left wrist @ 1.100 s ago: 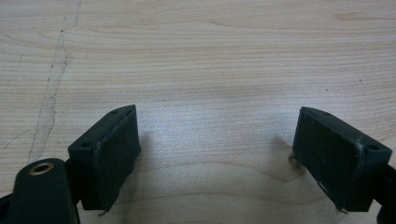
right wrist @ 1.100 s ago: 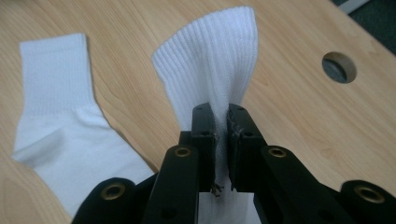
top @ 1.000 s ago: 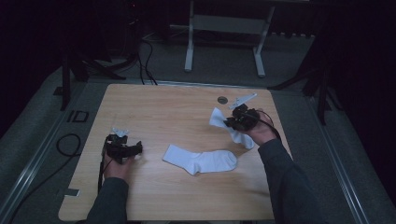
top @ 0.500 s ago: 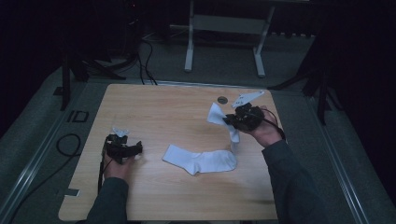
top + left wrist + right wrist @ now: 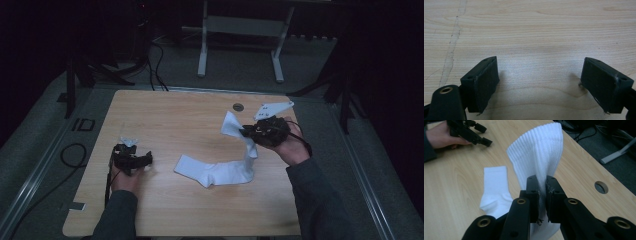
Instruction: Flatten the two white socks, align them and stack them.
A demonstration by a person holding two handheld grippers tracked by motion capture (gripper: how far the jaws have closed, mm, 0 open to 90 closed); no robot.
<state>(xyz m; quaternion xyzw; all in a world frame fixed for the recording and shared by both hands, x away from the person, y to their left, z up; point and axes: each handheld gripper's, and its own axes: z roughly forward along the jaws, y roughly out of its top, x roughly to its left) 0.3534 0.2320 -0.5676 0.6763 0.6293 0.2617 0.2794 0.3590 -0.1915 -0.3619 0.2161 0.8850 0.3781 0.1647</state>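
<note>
My right gripper (image 5: 246, 133) is shut on a white ribbed sock (image 5: 231, 125) and holds it above the right side of the wooden table (image 5: 170, 115). In the right gripper view the jaws (image 5: 541, 185) pinch the sock (image 5: 539, 155), whose cuff stands up past them. The sock's lower end hangs down toward the right end of a second white sock (image 5: 210, 172), which lies flat in the middle of the table (image 5: 495, 185). My left gripper (image 5: 148, 159) rests at the left of the table, open (image 5: 540, 75), with bare wood between its pads.
A round hole (image 5: 238, 107) is cut in the table near its far edge, also seen beside the held sock (image 5: 601, 187). A metal stand (image 5: 202, 50) and cables (image 5: 155, 55) lie on the dark floor beyond. The table's far left is bare wood.
My right gripper has risen with the sock, which now hangs longer below the jaws. The left gripper and the flat sock have not moved.
</note>
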